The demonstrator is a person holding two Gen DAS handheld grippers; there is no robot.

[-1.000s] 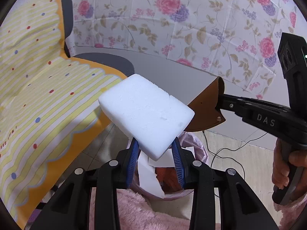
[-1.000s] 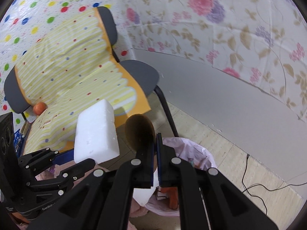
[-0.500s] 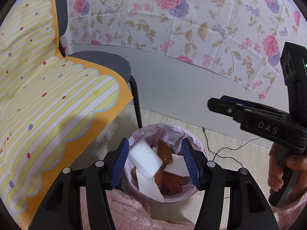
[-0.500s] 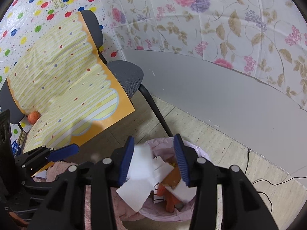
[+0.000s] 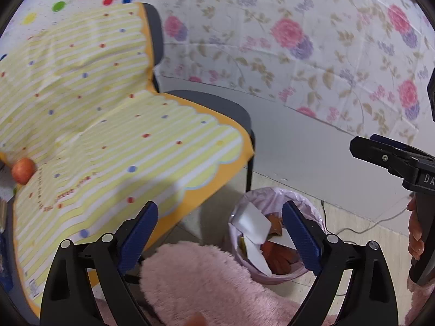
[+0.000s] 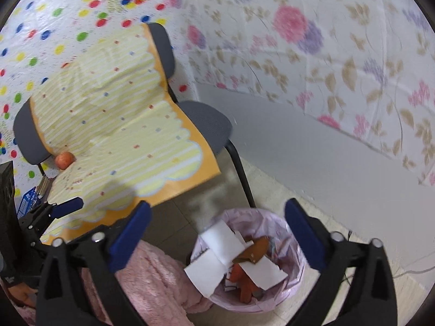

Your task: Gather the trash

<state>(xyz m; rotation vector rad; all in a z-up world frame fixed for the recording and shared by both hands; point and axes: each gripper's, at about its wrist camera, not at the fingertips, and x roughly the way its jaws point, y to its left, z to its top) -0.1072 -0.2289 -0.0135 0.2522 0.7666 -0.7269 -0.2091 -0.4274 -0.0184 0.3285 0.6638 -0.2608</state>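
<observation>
Over on the far left, a round orange fruit (image 6: 64,160) sits on the yellow striped cloth (image 6: 114,125) draped over the chairs (image 6: 206,125), right where seat meets backrest. Whether it counts as trash I cannot say, but it is the only loose item left in sight there. It lies up and to the left of both tools, and the left gripper (image 5: 220,233) looks to be the nearer one, so that hand seems the natural one to go for it. Being round, it has no long axis to line up with.

Both tools are empty. The left gripper stands with its blue pads (image 5: 137,233) spread wide, and the right gripper (image 6: 217,233) is just as wide.

To the right and low down, the bin (image 6: 288,296) with its pink liner stands on the floor just beside the chair leg. The white foam block (image 6: 221,240) and a brown leathery piece (image 6: 255,250) lie in it among white paper scraps and something orange.

A pink fluffy fabric (image 5: 201,279) covers the near ground. At the far left edge a blue basket (image 6: 27,201) is cut off, and its contents are too blurred to name.
</observation>
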